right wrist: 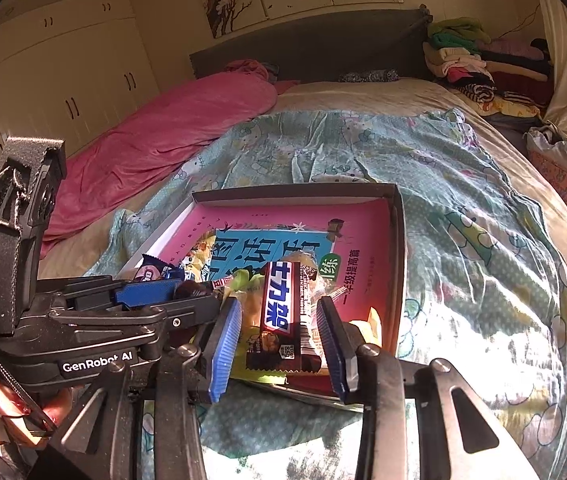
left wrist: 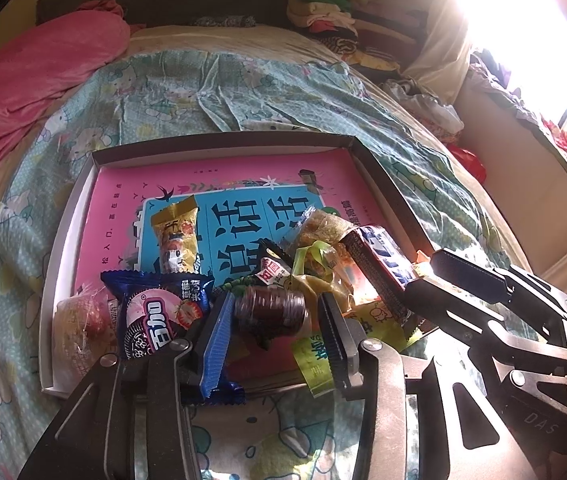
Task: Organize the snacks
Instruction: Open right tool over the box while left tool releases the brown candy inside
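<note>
A shallow cardboard box with a pink book in its bottom lies on the bed. Several snacks are piled at its near end: a blue Oreo pack, a golden packet and yellow-green wrappers. My left gripper is open around a dark brown roll, with a gap at the right pad. My right gripper is open over a brown chocolate bar that rests on the pile. In the left wrist view the bar lies just off the right gripper's tips.
The box sits on a teal cartoon-print sheet. A pink blanket lies to the left. Folded clothes are stacked at the headboard's right. Wardrobe doors stand far left. A hand holds the left gripper.
</note>
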A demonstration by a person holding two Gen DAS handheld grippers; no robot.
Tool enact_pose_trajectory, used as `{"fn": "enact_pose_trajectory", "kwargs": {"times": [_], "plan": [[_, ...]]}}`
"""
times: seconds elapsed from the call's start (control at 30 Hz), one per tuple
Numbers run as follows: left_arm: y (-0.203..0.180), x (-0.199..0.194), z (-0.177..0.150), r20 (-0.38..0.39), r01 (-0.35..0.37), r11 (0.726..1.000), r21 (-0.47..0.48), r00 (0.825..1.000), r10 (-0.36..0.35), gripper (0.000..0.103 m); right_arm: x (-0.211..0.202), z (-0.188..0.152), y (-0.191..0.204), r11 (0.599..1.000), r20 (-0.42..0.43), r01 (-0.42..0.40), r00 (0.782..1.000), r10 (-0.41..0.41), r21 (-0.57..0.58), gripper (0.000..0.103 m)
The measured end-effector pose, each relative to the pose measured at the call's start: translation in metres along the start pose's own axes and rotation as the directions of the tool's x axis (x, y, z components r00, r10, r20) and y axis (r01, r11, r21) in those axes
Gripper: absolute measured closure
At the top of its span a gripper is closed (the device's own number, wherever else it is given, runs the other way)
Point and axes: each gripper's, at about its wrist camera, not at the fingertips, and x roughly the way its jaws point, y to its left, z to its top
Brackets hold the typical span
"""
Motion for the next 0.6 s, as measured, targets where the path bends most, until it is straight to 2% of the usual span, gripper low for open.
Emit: {"fn": "enact_pose_trajectory", "kwargs": {"times": [0.1, 0.37, 0.5, 0.6], "plan": [[-0.003, -0.003, 0.002, 0.007, -0.01, 1.0, 0.017, 1.0, 0.01, 0.048, -0.005, 0.001, -0.002, 1.0, 0.023, 0.007, 1.0, -0.007, 0.011, 0.052], [-0.005, -0.014, 0.002, 0.034, -0.013, 1.0, 0.019, 0.999, 0.012, 0.039, -0.017, 0.005, -0.004, 0.999, 0.077, 0.038, 0.996, -0.039, 0.02, 0.044], [-0.005, -0.024, 0.004, 0.059, -0.017, 1.0, 0.014, 0.998, 0.016, 0.03, -0.022, 0.006, -0.004, 0.998, 0.097, 0.066, 0.993, -0.067, 0.015, 0.043], [-0.004, -0.032, 0.004, 0.077, -0.032, 0.999, 0.018, 0.997, 0.031, 0.028, -0.027, 0.007, -0.002, 0.996, 0.12, 0.093, 0.988, -0.093, 0.008, 0.041]]}}
